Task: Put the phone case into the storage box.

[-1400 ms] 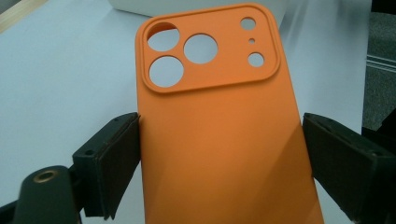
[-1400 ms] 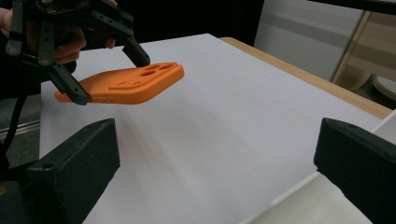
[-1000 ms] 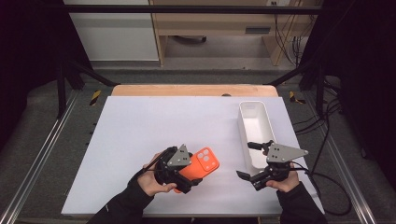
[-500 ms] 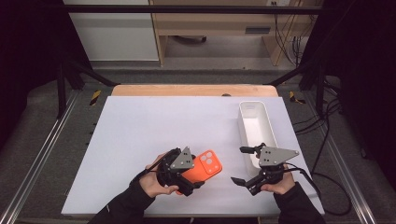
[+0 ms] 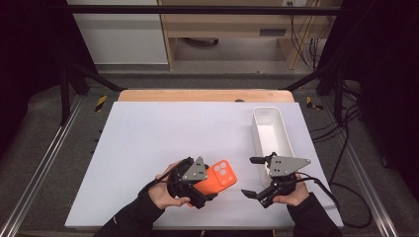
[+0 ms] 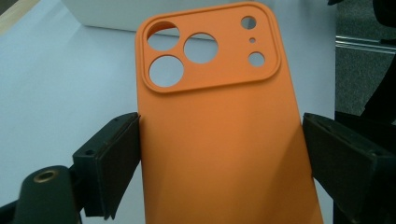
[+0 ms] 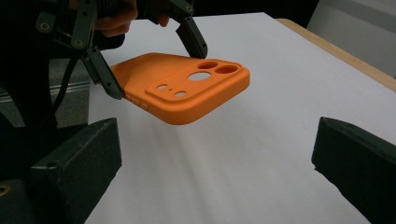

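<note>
Left gripper (image 5: 206,190) has its fingers (image 6: 114,154) pinched on the long edges of the orange phone case (image 5: 220,177), near its lower end, so the camera-hole end sticks out free, lifted just off the white worktop (image 5: 163,133). Right gripper (image 5: 254,177) faces it close by, fingers (image 7: 79,163) spread wide and empty, seemingly lined up to take that free end. White bin (image 5: 269,133) waits beyond it.

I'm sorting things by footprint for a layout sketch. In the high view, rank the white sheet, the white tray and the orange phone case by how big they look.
1. white sheet, by far the largest.
2. white tray, long and narrow.
3. orange phone case, smallest; it is partly hidden by the left gripper and held above the sheet, so its size is less sure.
</note>
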`<action>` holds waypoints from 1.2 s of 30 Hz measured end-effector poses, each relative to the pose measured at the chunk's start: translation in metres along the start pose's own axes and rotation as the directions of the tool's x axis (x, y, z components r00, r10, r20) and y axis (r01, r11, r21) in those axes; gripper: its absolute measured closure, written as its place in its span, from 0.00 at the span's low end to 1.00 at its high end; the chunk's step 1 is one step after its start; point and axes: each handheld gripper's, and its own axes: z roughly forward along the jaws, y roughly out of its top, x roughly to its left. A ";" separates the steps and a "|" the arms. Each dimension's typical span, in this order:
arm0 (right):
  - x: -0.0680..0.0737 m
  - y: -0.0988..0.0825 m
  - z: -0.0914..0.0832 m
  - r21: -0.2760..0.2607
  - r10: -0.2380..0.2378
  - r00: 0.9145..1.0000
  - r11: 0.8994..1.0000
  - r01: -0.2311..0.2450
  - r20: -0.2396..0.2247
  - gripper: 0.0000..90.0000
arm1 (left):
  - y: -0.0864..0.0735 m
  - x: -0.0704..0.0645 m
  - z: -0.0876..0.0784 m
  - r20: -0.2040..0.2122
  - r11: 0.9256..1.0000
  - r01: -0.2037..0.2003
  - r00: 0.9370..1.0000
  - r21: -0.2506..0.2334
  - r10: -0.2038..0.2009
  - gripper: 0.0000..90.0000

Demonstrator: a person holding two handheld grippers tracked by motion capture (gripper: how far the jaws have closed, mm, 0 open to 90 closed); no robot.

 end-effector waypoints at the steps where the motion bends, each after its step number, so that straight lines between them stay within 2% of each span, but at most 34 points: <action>1: 0.000 0.000 0.001 0.002 0.000 1.000 1.000 0.000 -0.001 0.02 | 0.001 0.000 0.000 0.001 1.000 -0.007 1.000 0.000 0.007 0.15; 8: 0.002 0.003 0.004 0.013 -0.013 1.000 1.000 0.013 -0.016 0.02 | 0.001 0.001 -0.001 0.010 1.000 -0.027 1.000 0.002 0.027 0.15; 17: 0.002 0.005 0.007 0.030 -0.022 1.000 0.999 0.023 -0.021 0.02 | 0.002 0.005 -0.004 0.012 1.000 -0.029 0.999 0.006 0.029 0.15; 23: 0.002 0.008 0.008 0.030 -0.032 0.999 0.999 0.033 -0.025 0.03 | 0.005 0.008 -0.007 0.023 0.999 -0.049 0.999 0.002 0.049 0.15; 29: 0.004 0.013 0.013 0.033 -0.053 0.998 0.998 0.054 -0.043 0.03 | 0.008 0.011 -0.006 0.056 0.998 -0.069 0.996 -0.001 0.069 0.15; 36: 0.005 0.013 0.017 0.042 -0.056 0.997 0.997 0.058 -0.058 0.03 | 0.008 0.012 -0.006 0.079 0.997 -0.080 0.994 -0.002 0.080 0.15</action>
